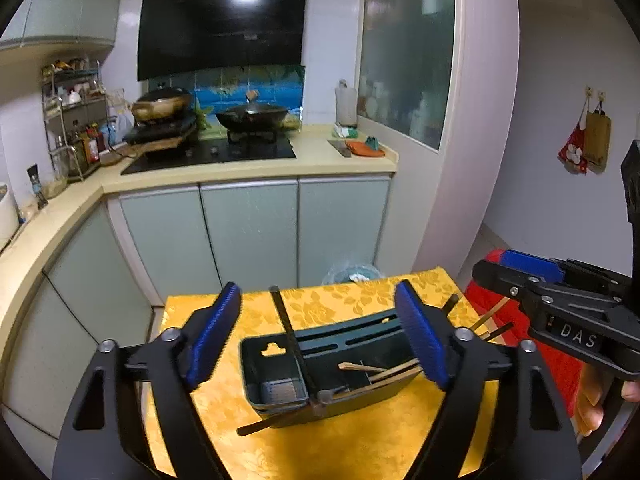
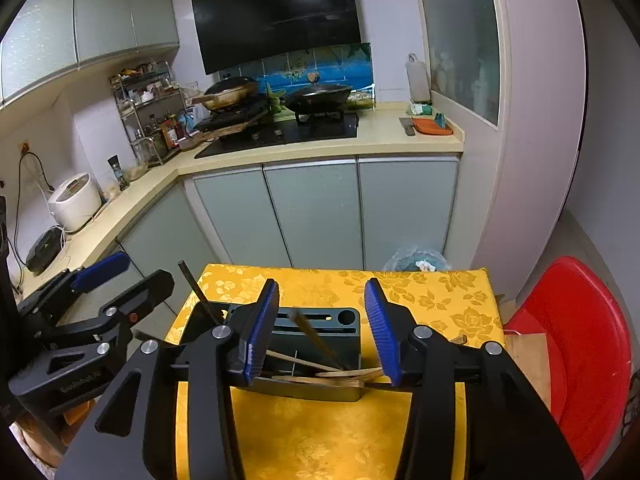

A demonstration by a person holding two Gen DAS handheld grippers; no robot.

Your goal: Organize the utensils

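Note:
A dark green utensil holder (image 1: 344, 340) lies on the yellow tablecloth (image 1: 360, 440), its open side up. Light wooden chopsticks (image 1: 384, 372) rest in its right half. A dark chopstick (image 1: 286, 320) leans upright out of it. Another dark stick (image 1: 260, 426) lies in front of the holder. My left gripper (image 1: 318, 286) is open above the holder, its pads touching nothing. My right gripper (image 2: 322, 282) is open over the holder (image 2: 320, 320); a blurred dark chopstick (image 2: 314, 336) slants between its fingers, untouched. Each gripper shows at the other view's edge.
Two more chopsticks (image 1: 490, 318) stick out past the table's right edge. A red plastic stool (image 2: 580, 340) stands right of the table, a lined bin (image 2: 416, 260) behind it. Kitchen cabinets and a counter (image 2: 320, 148) with a hob and woks run along the back and left.

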